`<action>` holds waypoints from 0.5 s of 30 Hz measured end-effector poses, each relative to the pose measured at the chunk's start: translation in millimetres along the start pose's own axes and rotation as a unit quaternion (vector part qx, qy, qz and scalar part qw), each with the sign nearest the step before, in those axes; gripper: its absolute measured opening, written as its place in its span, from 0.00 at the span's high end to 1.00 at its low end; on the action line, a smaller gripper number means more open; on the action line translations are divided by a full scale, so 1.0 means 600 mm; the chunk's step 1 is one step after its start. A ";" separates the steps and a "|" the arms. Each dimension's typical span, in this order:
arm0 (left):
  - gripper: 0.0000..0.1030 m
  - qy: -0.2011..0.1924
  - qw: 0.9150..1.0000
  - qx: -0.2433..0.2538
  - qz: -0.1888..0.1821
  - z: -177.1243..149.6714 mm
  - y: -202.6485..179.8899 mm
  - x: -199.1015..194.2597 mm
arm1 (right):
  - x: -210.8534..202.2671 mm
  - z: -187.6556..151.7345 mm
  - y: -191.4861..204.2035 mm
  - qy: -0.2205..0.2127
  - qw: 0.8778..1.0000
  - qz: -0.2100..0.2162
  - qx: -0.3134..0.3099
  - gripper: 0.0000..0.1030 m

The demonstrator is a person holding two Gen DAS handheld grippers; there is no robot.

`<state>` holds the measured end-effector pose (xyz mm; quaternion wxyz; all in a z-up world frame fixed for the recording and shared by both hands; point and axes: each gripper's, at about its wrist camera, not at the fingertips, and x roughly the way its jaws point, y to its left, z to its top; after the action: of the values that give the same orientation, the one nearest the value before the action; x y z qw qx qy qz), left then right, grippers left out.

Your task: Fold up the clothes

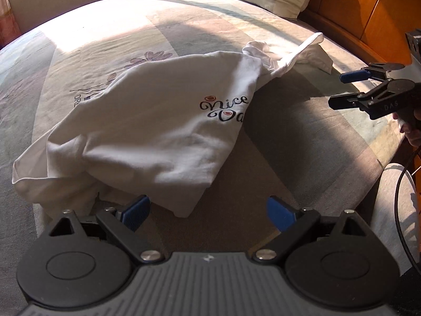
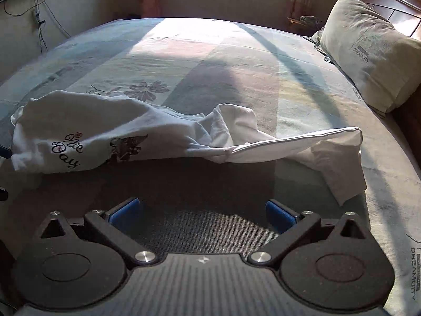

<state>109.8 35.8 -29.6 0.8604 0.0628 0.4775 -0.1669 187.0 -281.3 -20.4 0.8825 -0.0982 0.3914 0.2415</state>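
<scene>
A crumpled white shirt (image 1: 147, 131) lies on the bed (image 1: 302, 144) just beyond the left tool (image 1: 208, 212), jaws spread.

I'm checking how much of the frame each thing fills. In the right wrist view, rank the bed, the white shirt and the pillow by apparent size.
1. Bed, fills most of the view.
2. Shirt, crumpled across the middle.
3. Pillow, though it lies farther back, so its true size against the shirt is unsure.

Open patterned bedsheet (image 2: 200, 60) beyond and in front of the crumpled white T-shirt (image 1: 147, 131), free for passing. Between both spread-wide grippers and the shirt, bare mattress. Blocking the head end: beige printed pillow (image 2: 368, 50) and orange wooden headboard (image 1: 368, 8).
</scene>
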 end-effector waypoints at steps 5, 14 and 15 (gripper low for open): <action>0.07 -0.002 0.999 -0.029 0.042 -0.063 0.045 -0.027 | 0.012 0.008 0.140 -0.021 0.996 0.069 -0.048 0.00; 0.07 -0.021 0.987 -0.139 0.079 -0.159 0.159 -0.079 | 0.056 0.067 0.349 -0.067 0.978 0.080 -0.183 0.00; 0.07 -0.022 0.986 -0.146 0.079 -0.165 0.165 -0.080 | 0.072 0.070 0.368 -0.063 0.975 0.075 -0.199 0.00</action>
<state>41.3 166.2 -47.2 0.8811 -0.0298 0.4711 -0.0287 127.8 -60.4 -20.3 0.8473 -0.2271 0.2857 0.3858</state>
